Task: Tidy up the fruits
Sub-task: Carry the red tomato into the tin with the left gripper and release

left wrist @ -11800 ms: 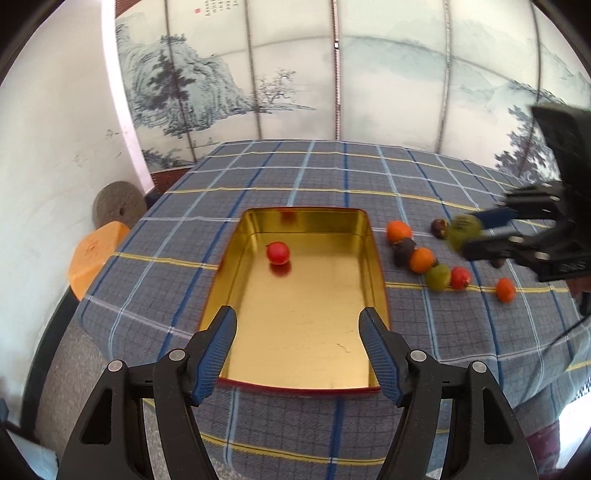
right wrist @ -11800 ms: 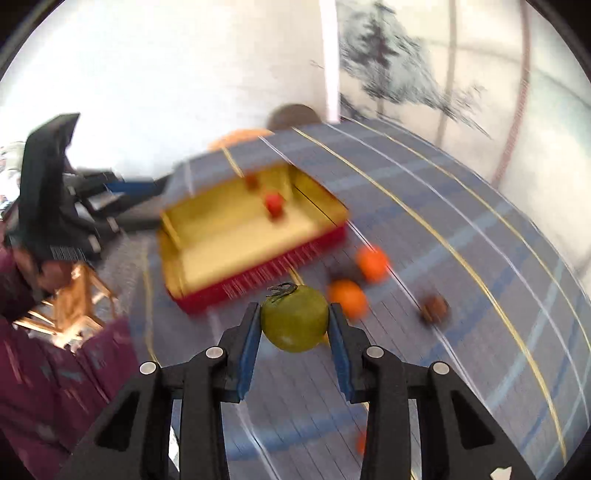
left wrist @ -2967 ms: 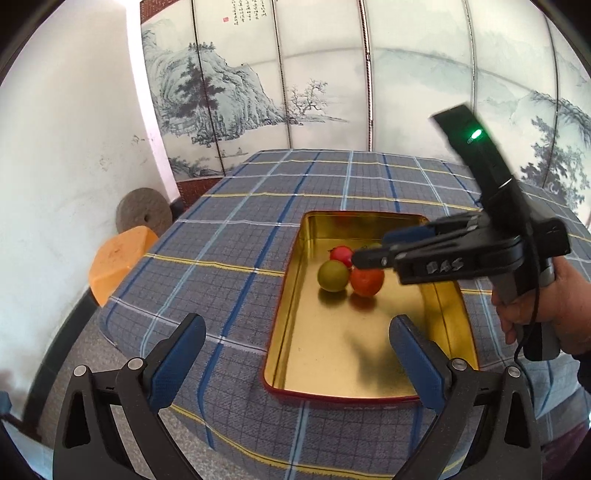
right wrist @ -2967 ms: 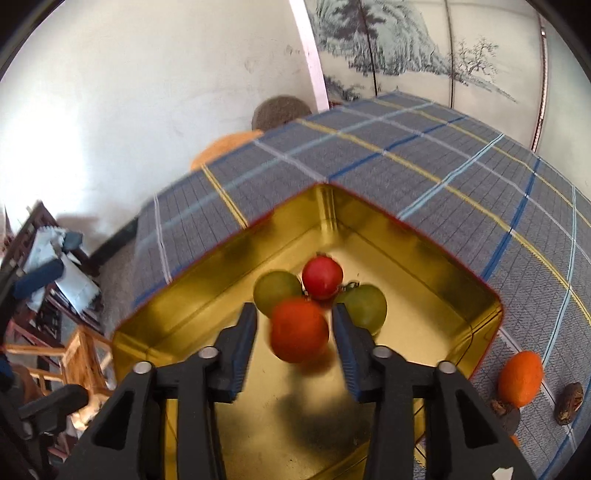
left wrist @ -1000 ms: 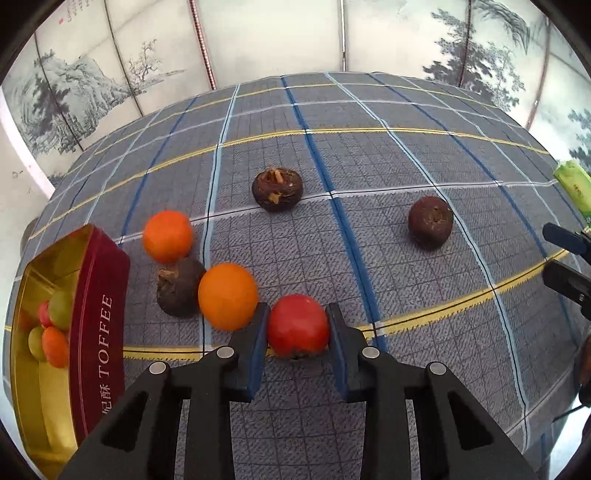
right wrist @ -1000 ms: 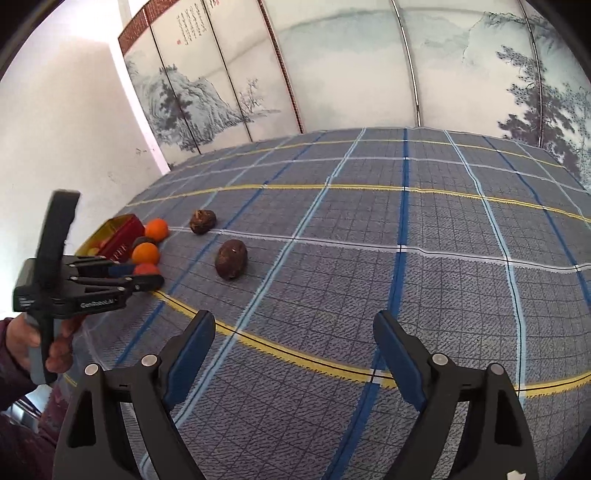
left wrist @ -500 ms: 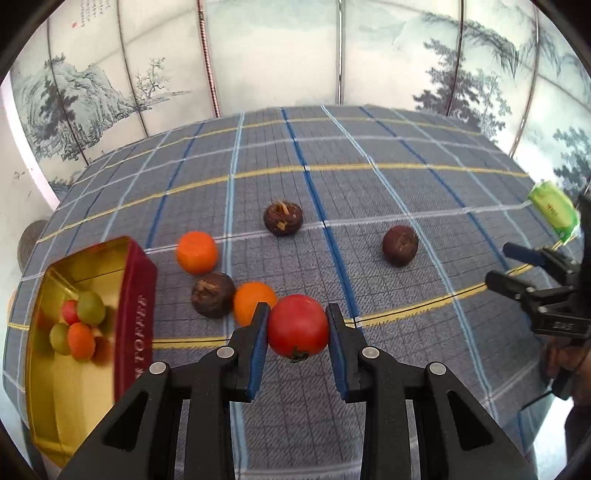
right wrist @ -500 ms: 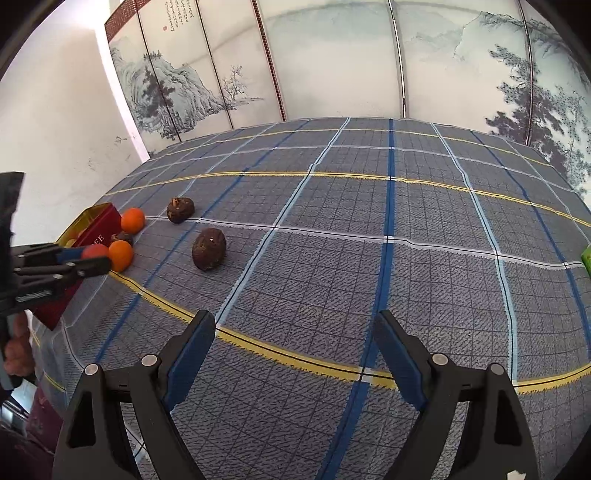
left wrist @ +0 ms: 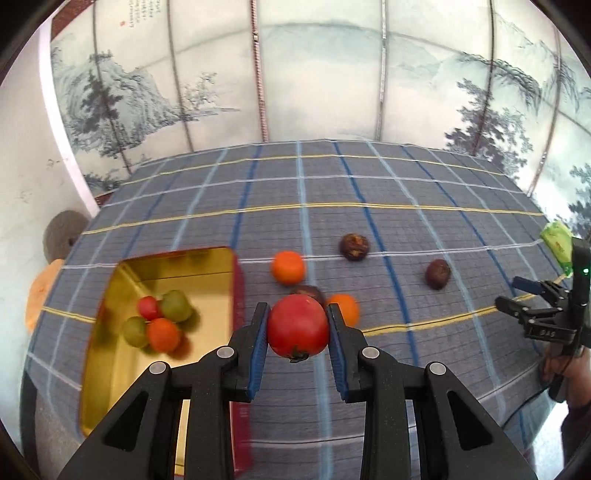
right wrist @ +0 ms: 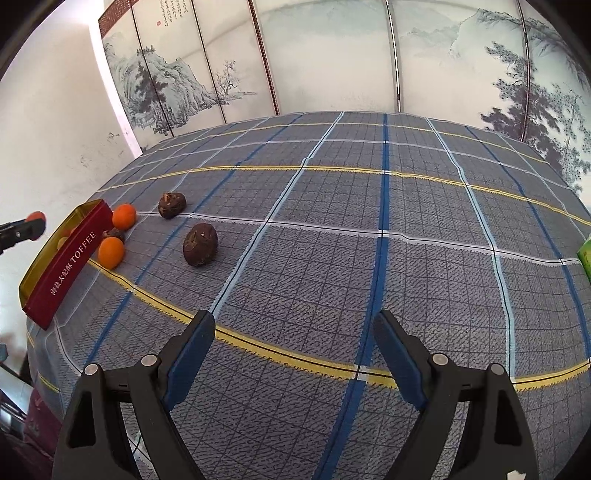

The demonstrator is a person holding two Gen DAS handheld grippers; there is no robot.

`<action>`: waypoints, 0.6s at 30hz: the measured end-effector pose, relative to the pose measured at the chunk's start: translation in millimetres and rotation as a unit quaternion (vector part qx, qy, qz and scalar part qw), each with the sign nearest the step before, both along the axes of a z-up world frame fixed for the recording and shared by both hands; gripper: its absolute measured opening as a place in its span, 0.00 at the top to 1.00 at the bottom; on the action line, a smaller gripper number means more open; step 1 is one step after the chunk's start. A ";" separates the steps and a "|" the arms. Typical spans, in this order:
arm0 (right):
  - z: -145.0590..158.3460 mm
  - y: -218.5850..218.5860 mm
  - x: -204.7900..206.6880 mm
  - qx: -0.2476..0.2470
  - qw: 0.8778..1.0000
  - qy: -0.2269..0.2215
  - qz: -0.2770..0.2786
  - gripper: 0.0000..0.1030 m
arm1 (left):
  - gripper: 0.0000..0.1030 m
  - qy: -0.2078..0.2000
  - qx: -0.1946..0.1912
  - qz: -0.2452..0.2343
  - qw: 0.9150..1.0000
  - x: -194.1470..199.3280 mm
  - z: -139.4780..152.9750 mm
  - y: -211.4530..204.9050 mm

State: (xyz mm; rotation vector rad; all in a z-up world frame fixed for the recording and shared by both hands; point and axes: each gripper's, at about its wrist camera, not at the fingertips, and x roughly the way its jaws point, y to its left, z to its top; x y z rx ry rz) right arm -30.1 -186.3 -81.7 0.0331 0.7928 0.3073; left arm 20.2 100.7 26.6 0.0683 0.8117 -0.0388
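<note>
Lifted higher since a moment ago, the left gripper (left wrist: 297, 330) pinches a red tomato (left wrist: 297, 325) clear of the cloth (left wrist: 369, 192), probably bound for the tin (left wrist: 110, 354) at its left, where four fruits (left wrist: 157, 325) already sit. Right gripper (right wrist: 293, 354) hangs spread and empty, well away from the oranges (right wrist: 110, 252) and brown fruits (right wrist: 200, 244).

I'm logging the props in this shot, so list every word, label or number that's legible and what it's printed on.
"TOFFEE": gold letters on the red outer wall of the tin, right wrist view.
Chinese characters before "TOFFEE" on the same wall: too small to read for certain.
Red and black calligraphy at the top of the painted screen: too small to read.
Pale lettering on the right gripper body, left wrist view: blurred.
Green packet: no legible print.
</note>
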 end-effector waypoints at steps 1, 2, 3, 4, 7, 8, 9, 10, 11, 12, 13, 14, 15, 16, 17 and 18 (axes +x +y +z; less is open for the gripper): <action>-0.3 0.2 0.3 -0.001 1.000 0.001 -0.001 0.17 | 0.69 -0.001 0.002 0.004 1.000 -1.1 -0.6 4.1; -0.6 0.0 0.6 -0.002 1.000 0.002 -0.001 0.17 | 0.69 -0.001 0.004 0.011 1.000 -2.4 -1.5 11.4; -0.8 0.3 1.0 -0.003 1.000 0.003 -0.002 0.17 | 0.70 0.001 0.004 0.016 1.000 -3.0 -2.4 16.2; -1.2 0.2 1.3 -0.004 1.000 0.004 -0.003 0.17 | 0.70 0.002 0.004 0.021 1.000 -3.2 -3.7 20.1; -1.8 0.9 2.5 -0.007 1.000 0.008 -0.005 0.17 | 0.70 0.004 0.007 0.036 0.999 -6.3 -7.5 33.9; -2.0 0.9 2.8 -0.008 1.000 0.009 -0.006 0.17 | 0.70 0.003 0.010 0.041 0.999 -7.2 -8.5 38.7; -2.3 0.8 2.8 -0.009 1.000 0.010 -0.007 0.17 | 0.69 0.003 0.011 0.046 0.999 -7.9 -9.2 42.6; -2.5 0.8 3.3 -0.010 1.000 0.012 -0.008 0.17 | 0.69 0.003 0.012 0.049 0.999 -8.7 -10.1 46.5; -3.0 1.1 3.8 -0.012 1.000 0.014 -0.009 0.17 | 0.70 0.004 0.014 0.054 0.998 -9.3 -11.5 50.8; -3.2 1.1 3.7 -0.013 1.000 0.015 -0.010 0.17 | 0.70 0.004 0.016 0.057 0.998 -9.9 -13.0 54.4; -3.4 1.3 4.0 -0.015 1.000 0.016 -0.011 0.17 | 0.70 0.004 0.018 0.060 0.998 -9.7 -13.9 56.7; -3.6 1.5 4.1 -0.017 1.000 0.018 -0.012 0.17 | 0.69 0.005 0.020 0.064 0.998 -10.2 -16.0 60.9; -3.6 1.6 4.4 -0.018 1.000 0.018 -0.013 0.17 | 0.69 0.006 0.021 0.067 0.998 -10.1 -17.4 62.7; -3.6 1.6 4.4 -0.019 1.000 0.019 -0.014 0.16 | 0.69 0.008 0.022 0.070 0.997 -10.4 -19.1 66.1; -3.6 1.8 4.4 -0.021 0.999 0.019 -0.015 0.13 | 0.69 0.008 0.024 0.073 0.997 -10.8 -20.9 68.9; -3.4 1.6 4.2 -0.022 0.999 0.019 -0.017 0.11 | 0.69 0.008 0.027 0.076 0.997 -10.8 -22.5 70.8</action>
